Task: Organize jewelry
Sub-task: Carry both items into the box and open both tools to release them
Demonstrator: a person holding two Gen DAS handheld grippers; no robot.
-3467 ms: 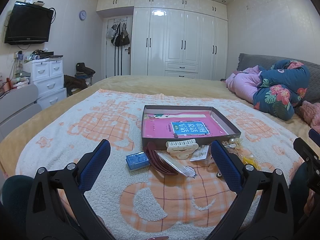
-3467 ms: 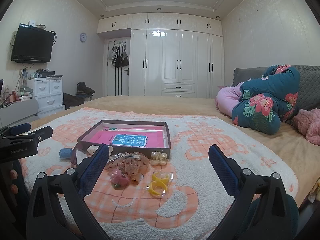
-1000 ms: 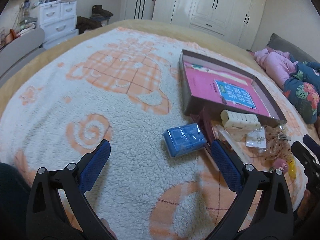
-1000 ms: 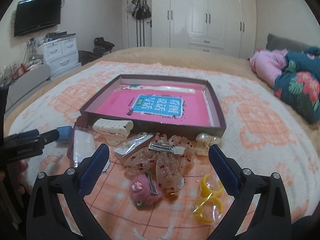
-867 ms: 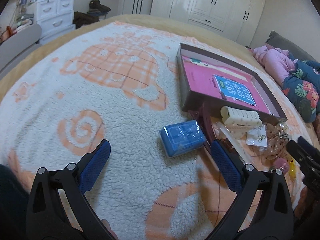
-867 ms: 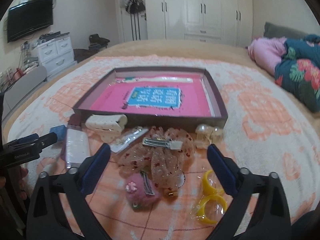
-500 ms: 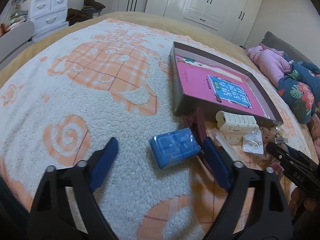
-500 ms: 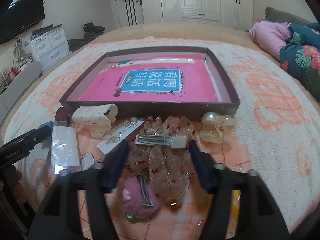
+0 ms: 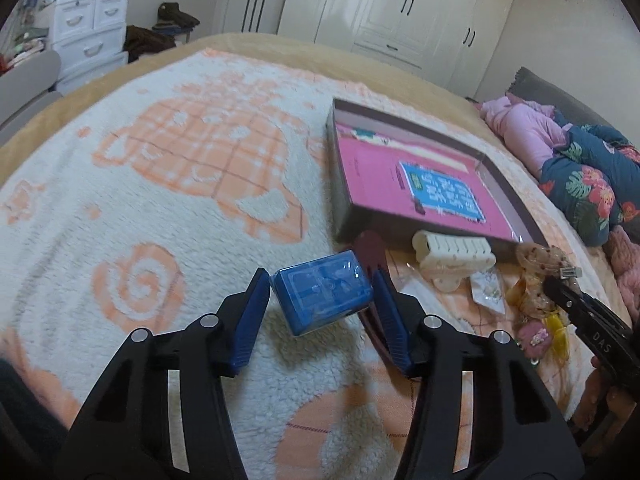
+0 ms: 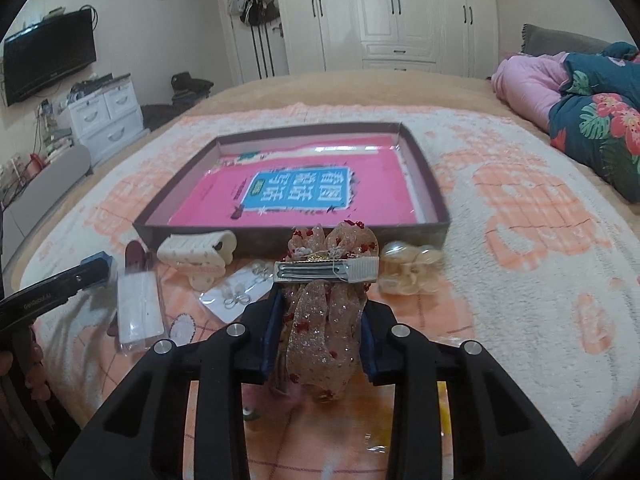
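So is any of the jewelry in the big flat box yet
No. The box holds only a pink booklet; the bow clip, claw clip and blue case lie outside on the blanket.
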